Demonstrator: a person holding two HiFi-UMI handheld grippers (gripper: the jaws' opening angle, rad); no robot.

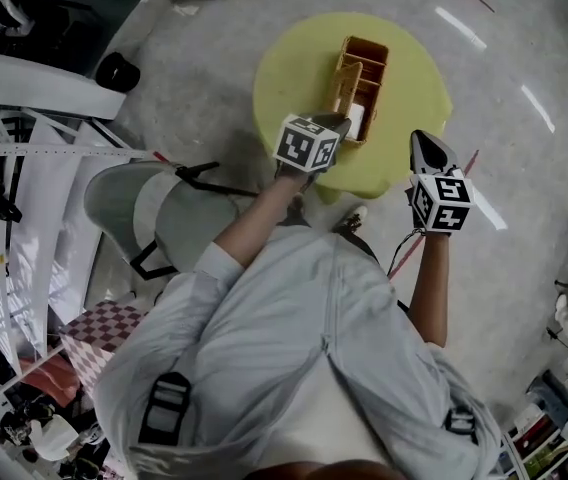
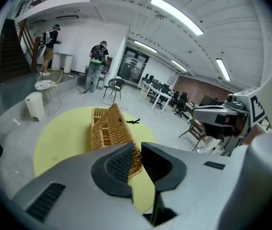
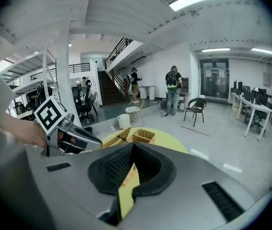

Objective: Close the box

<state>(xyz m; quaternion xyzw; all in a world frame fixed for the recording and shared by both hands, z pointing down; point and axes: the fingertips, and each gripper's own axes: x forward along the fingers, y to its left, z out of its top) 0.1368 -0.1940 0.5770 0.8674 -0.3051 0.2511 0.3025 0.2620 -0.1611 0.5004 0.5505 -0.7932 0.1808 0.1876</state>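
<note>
One box flap [image 2: 119,125] stands raised — left gripper [image 1: 337,125] beside it

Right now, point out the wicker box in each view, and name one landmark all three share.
Head view: wicker box upper centre, lying on the yellow round table.
Left gripper view: wicker box left of centre, just beyond the jaws.
Right gripper view: wicker box small, centre, just above the jaws.
Shared landmark: the yellow round table beneath it.

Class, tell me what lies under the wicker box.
The wicker box stands on the round yellow table. The tabletop covers whatever supports it, so that cannot be seen.
</note>
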